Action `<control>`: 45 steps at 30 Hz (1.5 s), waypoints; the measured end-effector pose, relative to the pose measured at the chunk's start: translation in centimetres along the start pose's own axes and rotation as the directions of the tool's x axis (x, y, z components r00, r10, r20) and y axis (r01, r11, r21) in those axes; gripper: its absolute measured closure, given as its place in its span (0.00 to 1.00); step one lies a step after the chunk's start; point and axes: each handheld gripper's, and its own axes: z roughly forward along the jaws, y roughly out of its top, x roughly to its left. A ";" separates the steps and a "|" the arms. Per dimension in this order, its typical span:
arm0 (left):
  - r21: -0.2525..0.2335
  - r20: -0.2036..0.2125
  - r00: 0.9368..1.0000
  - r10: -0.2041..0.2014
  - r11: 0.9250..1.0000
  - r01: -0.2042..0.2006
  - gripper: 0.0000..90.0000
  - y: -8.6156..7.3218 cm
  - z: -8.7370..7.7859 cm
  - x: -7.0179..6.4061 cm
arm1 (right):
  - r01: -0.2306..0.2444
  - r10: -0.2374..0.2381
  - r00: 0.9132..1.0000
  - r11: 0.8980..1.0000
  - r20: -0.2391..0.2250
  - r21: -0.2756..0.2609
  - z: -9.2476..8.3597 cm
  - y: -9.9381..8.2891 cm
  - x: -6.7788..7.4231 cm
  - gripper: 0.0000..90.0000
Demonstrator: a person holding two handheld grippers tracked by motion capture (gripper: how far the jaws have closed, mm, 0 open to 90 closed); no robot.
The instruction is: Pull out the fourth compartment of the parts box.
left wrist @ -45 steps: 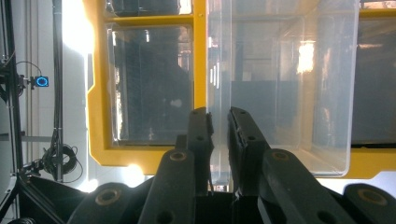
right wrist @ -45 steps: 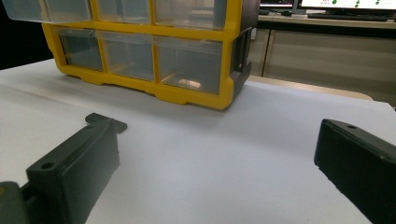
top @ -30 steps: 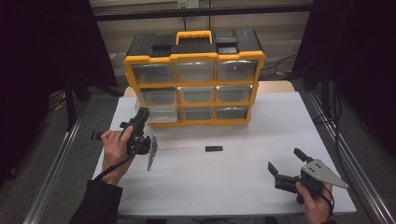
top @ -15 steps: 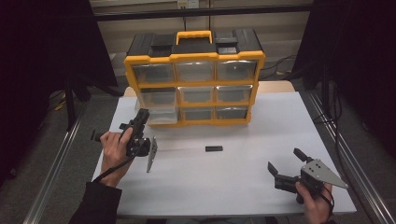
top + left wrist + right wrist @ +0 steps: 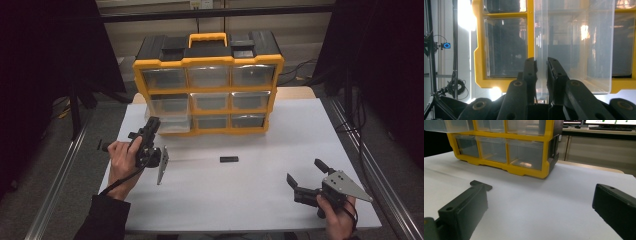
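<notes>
A yellow organiser [image 5: 208, 62] with clear drawers stands at the back of the white table [image 5: 260, 200]. Its left drawer in the middle row [image 5: 170, 107] is pulled part way out. My left gripper [image 5: 154, 123] is at that drawer's front; in the left gripper view the jaws [image 5: 541, 62] are shut on the clear drawer's [image 5: 574, 50] front lip. My right gripper [image 5: 304, 171] rests open near the front right of the table with nothing between its fingers [image 5: 539, 195]. A small black piece [image 5: 229, 159] lies flat on the table in front of the organiser, also seen past the right gripper's left jaw [image 5: 481, 185].
The organiser [image 5: 524, 170] has a black top and a yellow carry handle [image 5: 207, 37]. Metal rails [image 5: 65, 170] run along both sides of the table. A wooden surface [image 5: 596, 167] shows beyond the table's far right edge.
</notes>
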 end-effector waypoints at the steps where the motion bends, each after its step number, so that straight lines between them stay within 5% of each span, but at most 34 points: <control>1: 0.002 0.000 1.000 -0.004 1.000 0.004 0.86 0.0 0.0 0.0 | 0.000 0.000 1.000 1.000 0.000 0.000 0.0 0.0 0.0 0.00; 7: 0.004 -0.007 1.000 -0.021 1.000 0.021 0.75 0.1 0.1 -0.1 | 0.000 0.000 1.000 1.000 0.000 0.000 0.0 0.0 0.0 0.00; 13: -0.001 -0.014 0.996 -0.083 0.997 0.083 0.53 0.1 0.2 0.0 | 0.000 0.000 1.000 1.000 -0.001 0.001 0.0 0.0 0.0 0.00; 16: -0.005 0.008 0.987 -0.159 0.987 0.159 0.41 0.1 0.4 0.1 | 0.000 0.000 1.000 1.000 -0.001 0.001 0.0 0.0 0.0 0.00; 18: 0.006 0.006 0.985 -0.170 0.985 0.170 0.35 0.0 0.5 0.2 | 0.000 0.000 1.000 1.000 -0.002 0.001 0.0 0.0 0.0 0.00; 23: 0.017 0.017 0.969 -0.245 0.969 0.245 0.20 -0.4 0.7 0.5 | -0.001 0.001 1.000 1.000 -0.001 0.001 0.0 0.0 0.0 0.00; 26: 0.026 0.037 0.963 -0.267 0.964 0.266 0.19 -0.5 0.7 0.6 | -0.001 0.001 1.000 1.000 -0.003 0.001 0.0 0.0 0.0 0.00; 29: 0.019 0.041 0.950 -0.309 0.951 0.309 0.16 -0.5 0.7 0.6 | -0.001 0.001 1.000 1.000 -0.003 0.000 0.0 0.0 0.0 0.00; 32: 0.008 0.051 0.923 -0.381 0.924 0.382 0.13 -0.6 0.7 0.8 | 0.000 0.000 1.000 1.000 -0.002 0.001 0.0 0.0 0.0 0.00; 35: 0.012 0.059 0.889 -0.455 0.890 0.455 0.13 -0.8 0.5 1.1 | 0.000 0.000 1.000 1.000 -0.002 0.000 0.0 0.0 0.0 0.00; 36: 0.007 0.062 0.871 -0.487 0.873 0.488 0.13 -0.8 0.6 1.1 | -0.001 0.001 1.000 1.000 -0.001 0.001 0.0 0.0 0.0 0.00; 37: 0.008 0.074 0.839 -0.540 0.841 0.541 0.14 -0.9 0.5 1.3 | -0.001 0.001 1.000 1.000 -0.001 0.001 0.0 0.0 0.0 0.00; 38: 0.007 0.070 0.818 -0.571 0.820 0.572 0.15 -0.9 0.5 1.4 | -0.003 0.003 1.000 1.000 -0.003 0.002 0.0 0.0 0.0 0.00; 39: 0.008 0.069 0.804 -0.591 0.806 0.592 0.15 -1.0 0.4 1.5 | -0.002 0.002 1.000 1.000 -0.003 0.000 0.0 0.0 0.0 0.00; 41: 0.003 0.080 0.758 -0.648 0.760 0.650 0.15 -1.1 0.4 1.8 | -0.001 0.001 1.000 1.000 -0.003 -0.001 0.0 0.0 0.0 0.00; 42: 0.002 0.079 0.741 -0.666 0.744 0.668 0.14 -1.2 0.4 1.8 | 0.000 0.000 1.000 1.000 -0.003 0.000 0.0 0.0 0.0 0.00; 44: 0.011 0.087 0.688 -0.721 0.691 0.723 0.13 -1.5 0.5 2.0 | -0.002 0.002 1.000 1.000 -0.003 0.000 0.0 0.0 0.0 0.00; 45: 0.015 0.087 0.672 -0.735 0.675 0.737 0.14 -1.7 0.5 2.1 | -0.001 0.001 1.000 1.000 -0.003 0.000 0.0 0.0 0.0 0.00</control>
